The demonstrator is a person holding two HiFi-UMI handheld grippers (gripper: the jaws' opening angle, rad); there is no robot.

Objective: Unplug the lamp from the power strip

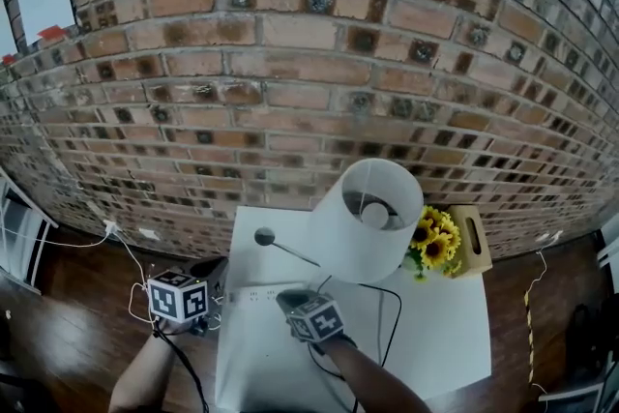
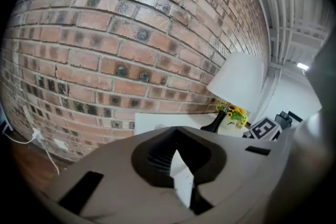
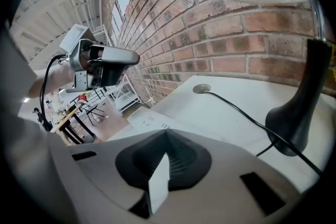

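The lamp (image 1: 370,218) has a white shade and stands on the white table (image 1: 435,324). Its black base (image 3: 296,123) shows in the right gripper view, with a black cord (image 3: 236,110) running to a round grommet (image 3: 201,89). A white power strip (image 1: 256,293) lies flat near the table's left edge; no plug shows on the part of the power strip (image 3: 149,120) that is visible. My right gripper (image 1: 293,300) hovers shut and empty at the strip's right end. My left gripper (image 1: 211,276) is shut and empty just off the table's left edge.
A brick wall (image 1: 290,63) runs behind the table. Sunflowers (image 1: 435,242) and a small wooden box (image 1: 471,242) sit right of the lamp. White cables (image 1: 106,232) trail from the wall to the wooden floor (image 1: 68,324) on the left. A black cable (image 1: 397,314) loops across the table.
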